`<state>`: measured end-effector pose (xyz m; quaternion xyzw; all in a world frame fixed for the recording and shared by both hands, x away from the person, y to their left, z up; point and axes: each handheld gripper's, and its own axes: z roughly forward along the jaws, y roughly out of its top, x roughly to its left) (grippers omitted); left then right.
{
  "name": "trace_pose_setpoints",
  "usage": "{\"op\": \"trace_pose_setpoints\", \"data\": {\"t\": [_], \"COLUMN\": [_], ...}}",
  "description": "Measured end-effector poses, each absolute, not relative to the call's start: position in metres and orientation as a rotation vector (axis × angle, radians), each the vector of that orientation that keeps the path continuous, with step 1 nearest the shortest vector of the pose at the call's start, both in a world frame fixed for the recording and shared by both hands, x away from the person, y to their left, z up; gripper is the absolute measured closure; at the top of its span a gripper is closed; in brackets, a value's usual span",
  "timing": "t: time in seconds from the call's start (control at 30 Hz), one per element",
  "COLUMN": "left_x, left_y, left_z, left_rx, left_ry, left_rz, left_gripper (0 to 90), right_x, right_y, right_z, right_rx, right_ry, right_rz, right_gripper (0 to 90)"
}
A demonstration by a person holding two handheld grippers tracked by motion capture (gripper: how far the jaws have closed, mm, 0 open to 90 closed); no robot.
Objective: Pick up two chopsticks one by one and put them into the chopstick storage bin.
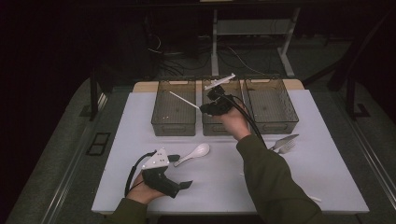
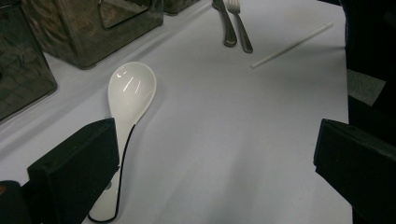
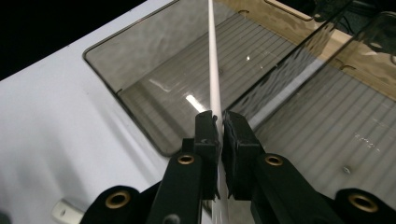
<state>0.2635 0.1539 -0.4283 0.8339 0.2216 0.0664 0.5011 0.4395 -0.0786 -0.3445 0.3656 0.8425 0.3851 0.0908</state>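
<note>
Right gripper (image 1: pixel 204 108) holds white stick (image 1: pixel 183 100) over left bin (image 1: pixel 173 122).

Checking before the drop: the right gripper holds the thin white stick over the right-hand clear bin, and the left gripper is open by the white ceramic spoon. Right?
Not quite. The right gripper holds the thin white stick over the left-hand clear bin, not the right-hand one, as the high view shows. The left gripper is open by the white ceramic spoon.

We find open cloth between the left gripper (image 1: pixel 180 171) and the fork (image 1: pixel 286 147) and knife (image 1: pixel 283 141); a hand passes there freely. The spoon (image 1: pixel 194 153) lies just beside that gripper. Three bins (image 1: pixel 173 126) wall off the far edge. A loose stick (image 2: pixel 292 45) lies on the cloth near the cutlery.
</note>
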Motion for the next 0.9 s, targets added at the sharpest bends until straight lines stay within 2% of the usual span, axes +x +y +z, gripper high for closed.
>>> {"op": "trace_pose_setpoints", "data": {"t": [0.6, 0.9], "left_x": [0.264, 0.263], "left_y": [0.152, 0.151], "left_z": [-0.427, -0.427], "left_rx": [2.011, 2.014], "left_ry": [0.522, 0.513], "left_rz": [0.15, 0.147], "left_gripper": [0.0, 0.0], "right_x": [0.476, 0.478], "right_y": [-0.028, -0.006], "right_z": [-0.365, -0.373], "right_rx": [1.159, 1.151], "right_ry": [2.509, 2.514], "right_rz": [1.048, 1.004], "right_gripper": [84.3, 83.8]}}
